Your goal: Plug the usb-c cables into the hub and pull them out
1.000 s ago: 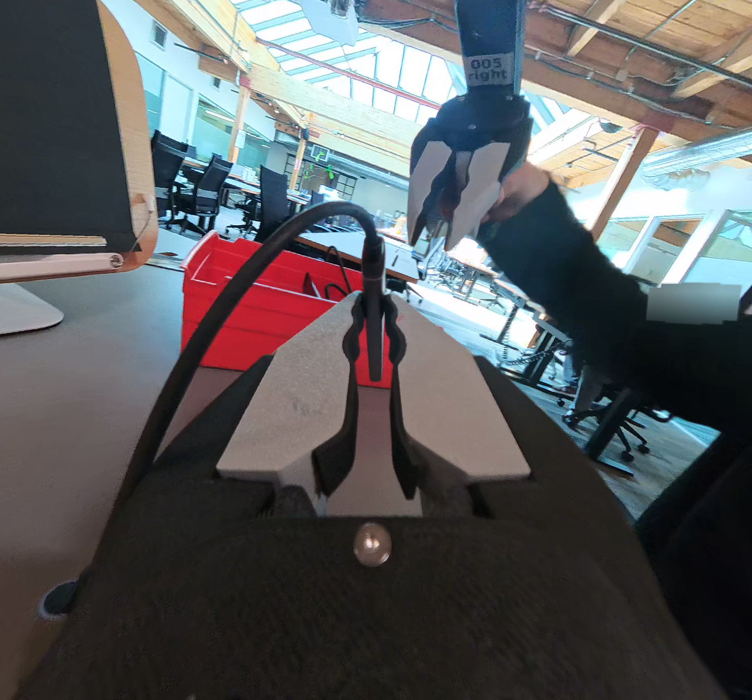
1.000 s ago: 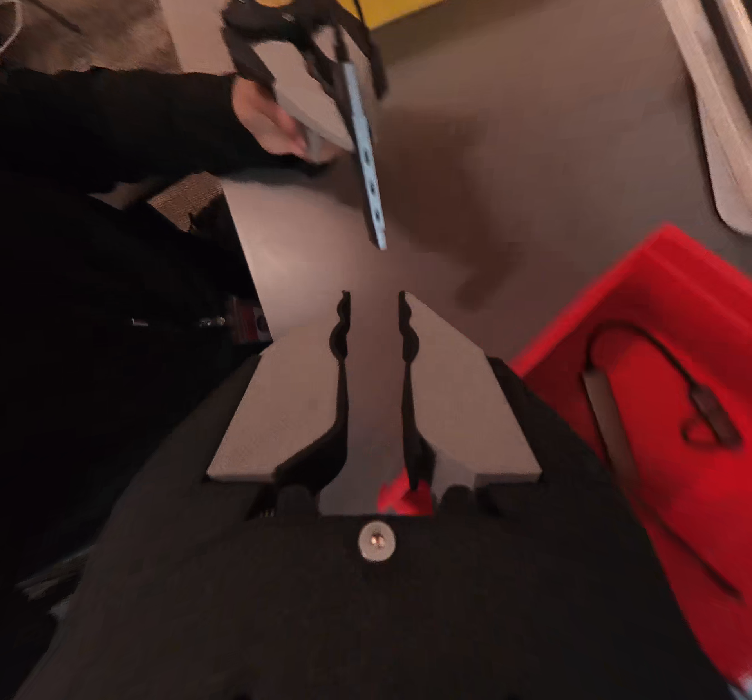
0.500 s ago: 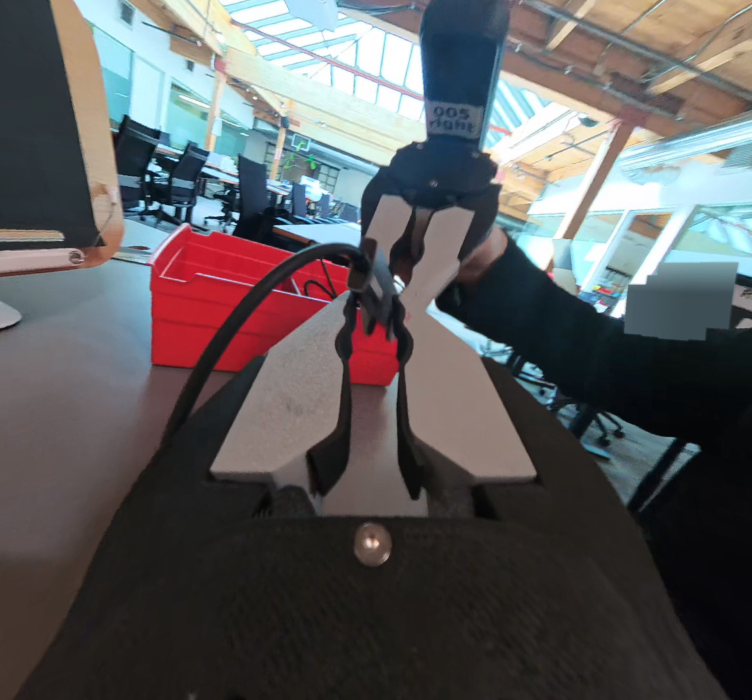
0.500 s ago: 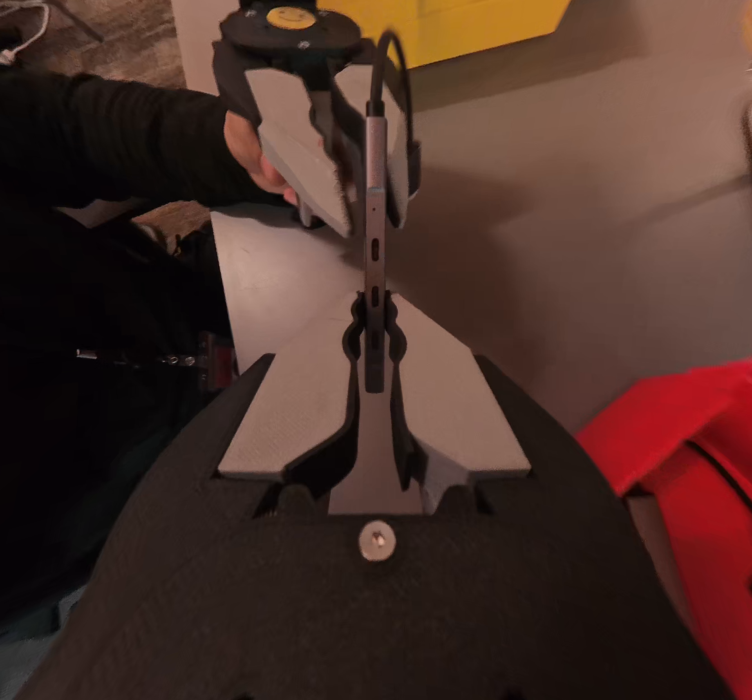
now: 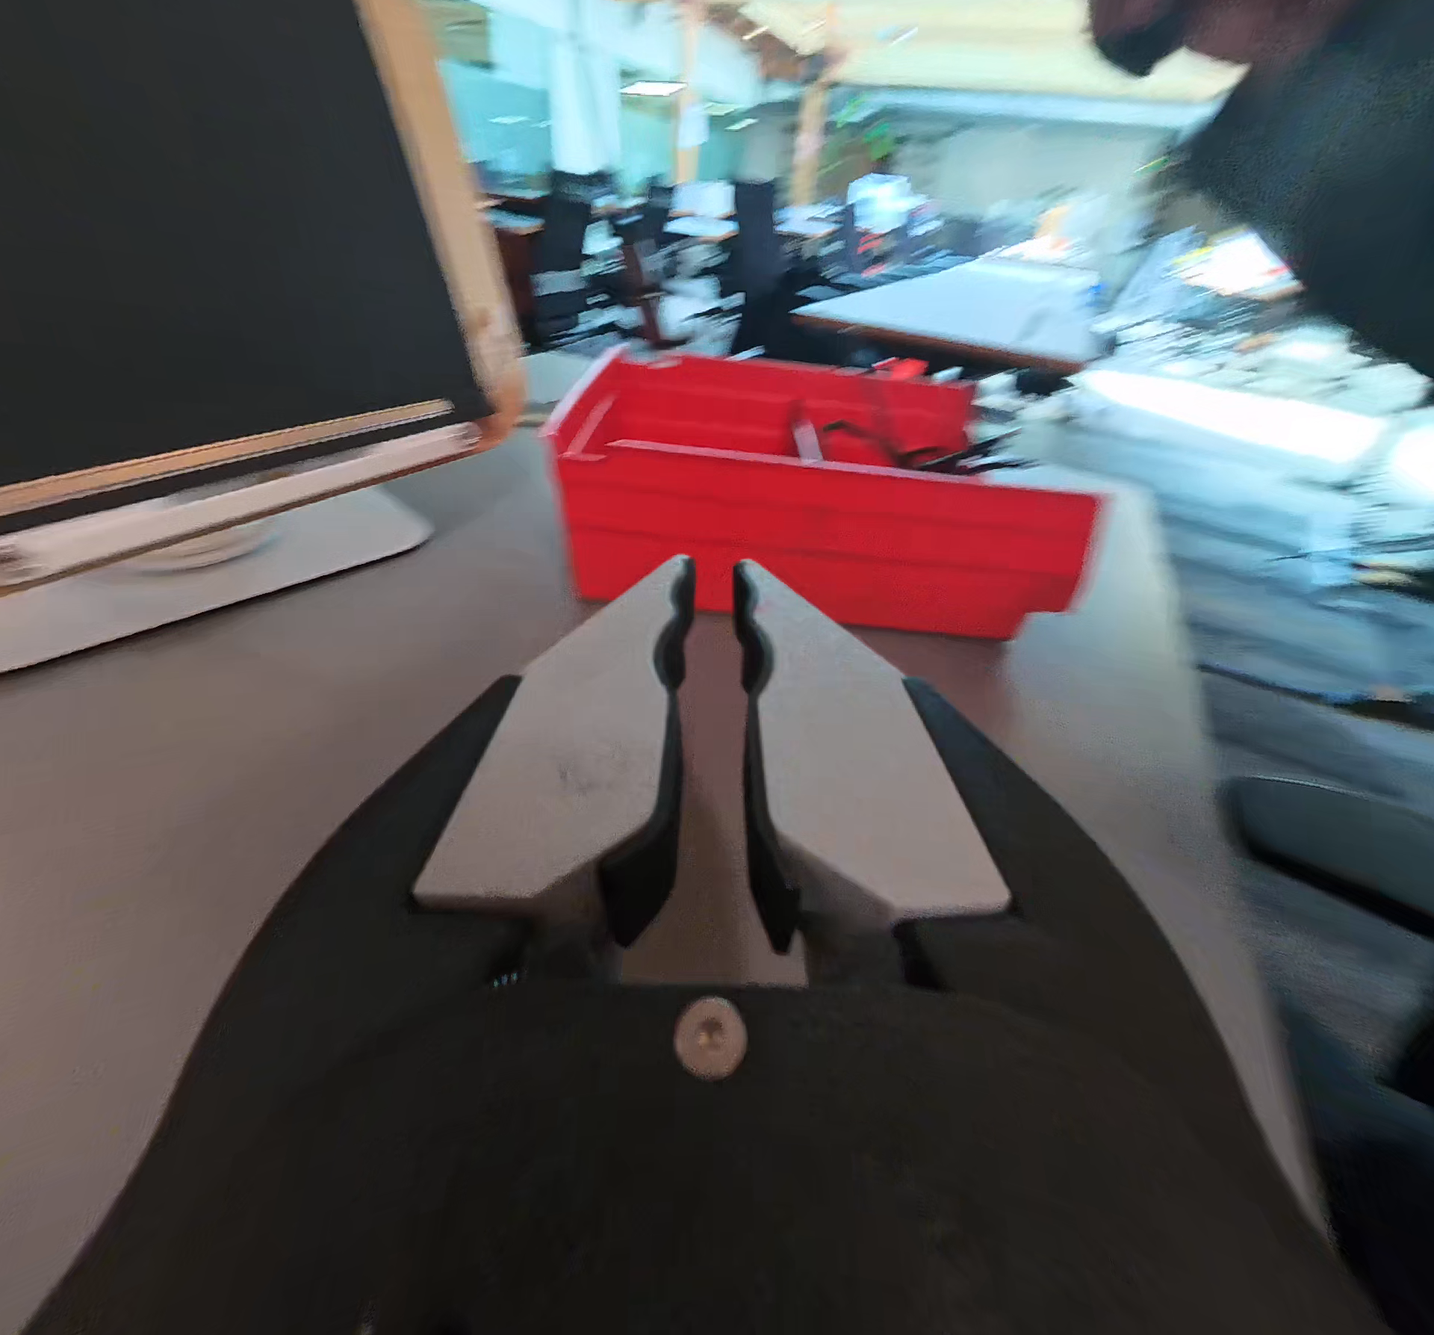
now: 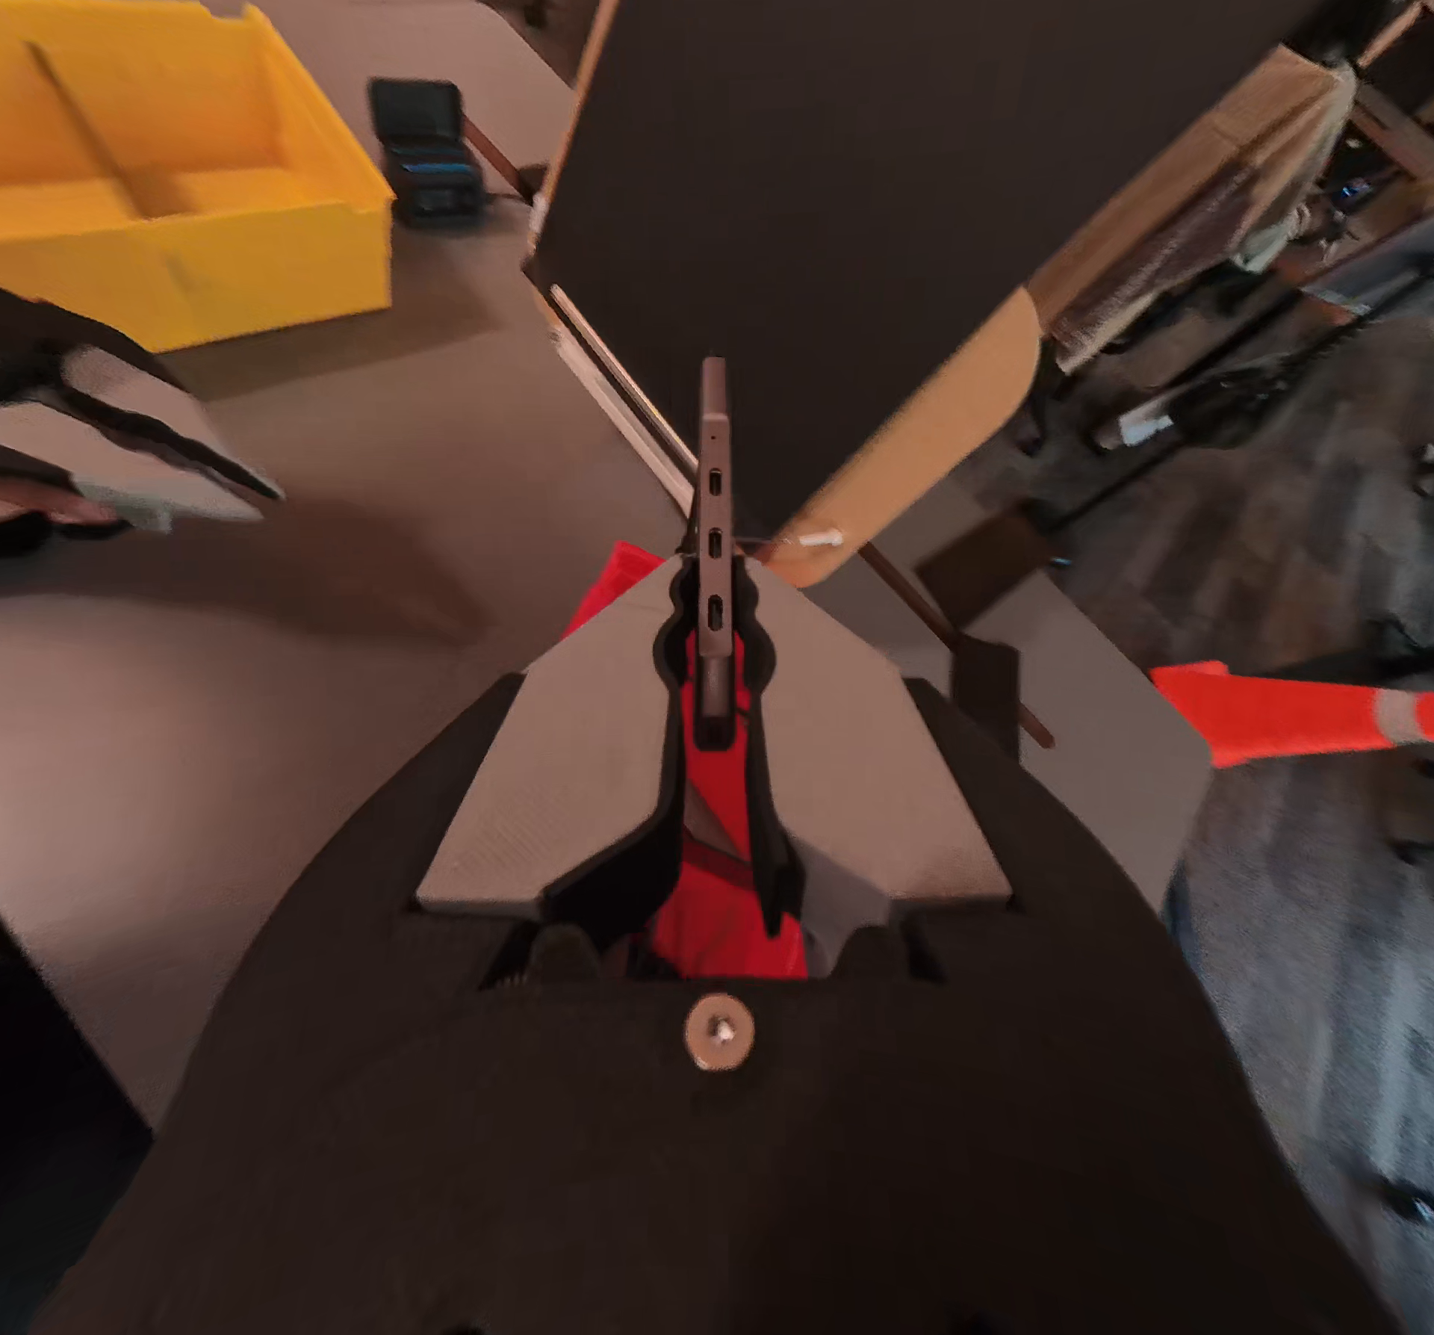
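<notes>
The right tool [image 6: 714, 599] pinches the grey hub [image 6: 715, 521] edge-on, ports facing outward — likely for plugging. The left tool [image 5: 712, 584], slightly spread and empty, faces the red bin [image 5: 815, 553] holding cables on the surface [image 5: 233, 754].

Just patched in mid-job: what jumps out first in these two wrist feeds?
The slim grey hub stands edge-on, clamped in the right gripper, its row of ports facing the camera. The left gripper is open and empty, pointing at a bright red bin with dark cables in it, beside a monitor. A yellow bin sits at the right view's upper left.
</notes>
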`<state>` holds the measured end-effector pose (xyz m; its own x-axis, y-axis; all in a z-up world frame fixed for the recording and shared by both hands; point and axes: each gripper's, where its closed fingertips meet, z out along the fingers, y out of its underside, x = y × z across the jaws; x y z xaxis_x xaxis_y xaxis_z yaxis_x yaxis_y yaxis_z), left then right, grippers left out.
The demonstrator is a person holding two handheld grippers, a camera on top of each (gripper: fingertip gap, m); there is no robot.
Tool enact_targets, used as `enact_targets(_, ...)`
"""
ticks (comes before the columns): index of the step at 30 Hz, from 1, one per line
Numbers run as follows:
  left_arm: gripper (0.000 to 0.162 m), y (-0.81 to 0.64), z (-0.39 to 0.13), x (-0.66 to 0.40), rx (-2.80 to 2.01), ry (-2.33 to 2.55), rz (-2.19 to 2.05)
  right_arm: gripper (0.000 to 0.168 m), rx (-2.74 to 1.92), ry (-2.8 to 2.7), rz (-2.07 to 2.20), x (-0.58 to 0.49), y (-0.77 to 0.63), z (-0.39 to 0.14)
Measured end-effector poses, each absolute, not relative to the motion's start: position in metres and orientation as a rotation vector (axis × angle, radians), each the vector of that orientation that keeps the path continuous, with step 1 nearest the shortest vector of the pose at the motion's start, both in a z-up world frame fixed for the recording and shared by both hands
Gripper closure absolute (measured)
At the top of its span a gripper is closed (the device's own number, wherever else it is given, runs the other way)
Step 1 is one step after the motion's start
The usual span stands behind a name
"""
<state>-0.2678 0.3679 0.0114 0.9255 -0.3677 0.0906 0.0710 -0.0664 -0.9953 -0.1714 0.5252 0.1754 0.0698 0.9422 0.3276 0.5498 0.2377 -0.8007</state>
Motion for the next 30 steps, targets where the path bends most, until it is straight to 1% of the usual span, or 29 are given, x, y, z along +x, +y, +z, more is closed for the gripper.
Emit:
enact_targets(1, 0.162, 0.374, 0.006, -0.282, -1.638, 0.181, -0.236, 0.163, -1.450, -1.616, 0.509, -0.171, 0.534, 0.165)
enact_targets(4, 0.162, 0.383, -0.006, -0.319, -1.708, 0.075, 0.135, 0.162, -1.643, -1.697, 0.456, -0.170, 0.559, 0.105)
enact_targets(6, 0.162, 0.386, -0.011, -0.327, -1.724, 0.070, 0.288, 0.154, -1.802, -1.706, 0.355, -0.166, 0.583, 0.058)
enact_targets(8, 0.162, 0.388, -0.018, -0.329, -1.739, 0.090, 0.374, 0.147, -1.875, -1.663, 0.191, -0.158, 0.609, 0.031)
enact_targets(10, 0.156, 0.390, -0.027, -0.329, -1.777, 0.095, 0.379, 0.137, -1.887, -1.628, 0.154, -0.157, 0.617, 0.024)
enact_targets(11, 0.149, 0.392, -0.032, -0.327, -1.799, 0.097, 0.357, 0.129, -1.896, -1.605, 0.171, -0.158, 0.616, 0.025)
enact_targets(12, 0.143, 0.392, -0.035, -0.326, -1.818, 0.097, 0.331, 0.127, -1.899, -1.589, 0.197, -0.159, 0.614, 0.028)
enact_targets(16, 0.128, 0.393, -0.040, -0.323, -1.848, 0.099, 0.273, 0.129, -1.833, -1.554, 0.257, -0.154, 0.595, 0.048)
enact_targets(19, 0.119, 0.391, -0.041, -0.326, -1.853, 0.095, 0.279, 0.128, -1.779, -1.564, 0.394, -0.147, 0.562, 0.054)
enact_targets(24, 0.115, 0.374, -0.049, -0.337, -1.903, 0.002, 0.323, 0.115, -1.732, -1.597, 0.595, -0.123, 0.504, 0.031)
enact_targets(27, 0.115, 0.352, -0.040, -0.343, -1.887, -0.035, 0.427, 0.113, -1.715, -1.576, 0.704, -0.109, 0.477, 0.014)
enact_targets(28, 0.115, 0.343, -0.038, -0.340, -1.893, -0.036, 0.431, 0.110, -1.718, -1.576, 0.747, -0.106, 0.468, 0.006)
enact_targets(30, 0.113, 0.323, -0.032, -0.333, -1.900, -0.042, 0.411, 0.099, -1.741, -1.575, 0.769, -0.101, 0.456, -0.012)
